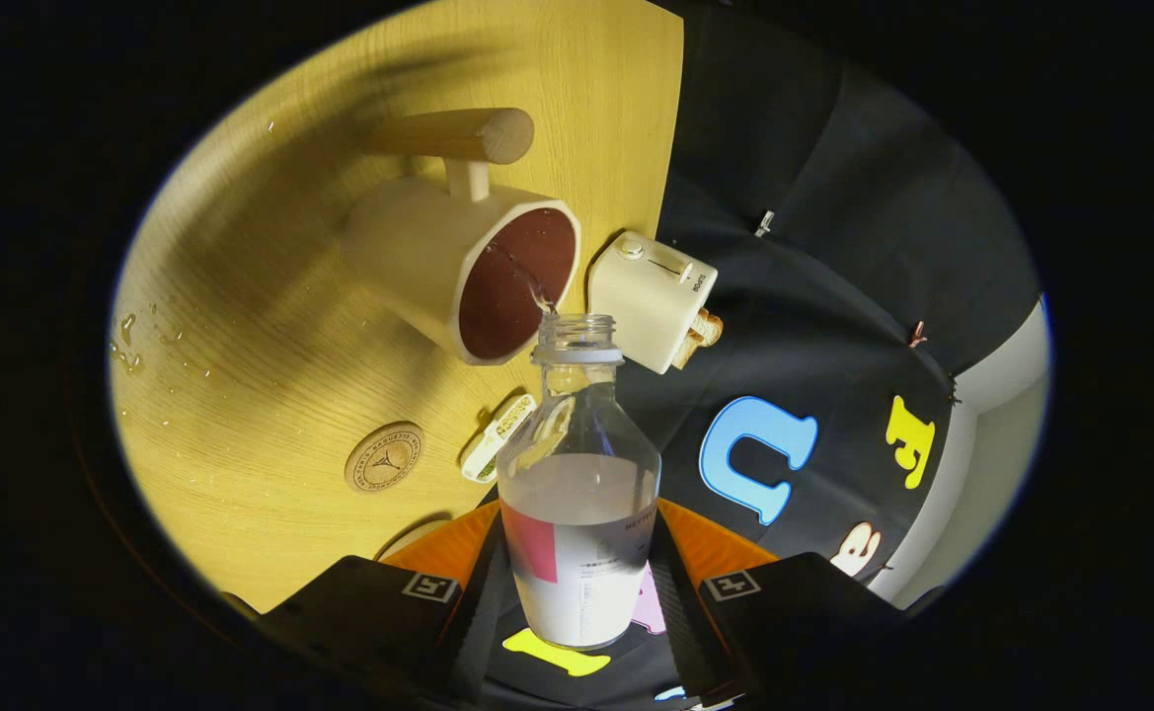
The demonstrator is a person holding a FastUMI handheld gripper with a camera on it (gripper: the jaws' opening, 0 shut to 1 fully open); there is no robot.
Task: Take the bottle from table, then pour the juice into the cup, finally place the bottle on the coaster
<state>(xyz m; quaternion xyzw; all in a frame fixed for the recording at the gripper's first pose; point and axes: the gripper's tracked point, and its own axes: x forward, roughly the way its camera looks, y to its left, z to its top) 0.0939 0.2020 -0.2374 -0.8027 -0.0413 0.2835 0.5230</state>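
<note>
A clear uncapped bottle (577, 484) with pale liquid and a white label sits between my fingers, and my gripper (577, 583) is shut on its lower body. The bottle is tipped, its open neck just at the rim of a cream cup (458, 262) with a dark red inside and a wooden handle. A thin stream of liquid runs from the neck into the cup. A round wooden coaster (385, 457) lies on the wooden table (270, 326), beside the fingers and nearer than the cup.
A small cream toaster (652, 298) with bread in it stands at the table's edge, right beside the cup. A small white flat object (499, 435) lies between the coaster and the bottle. Water drops (137, 341) spot the table beyond the coaster.
</note>
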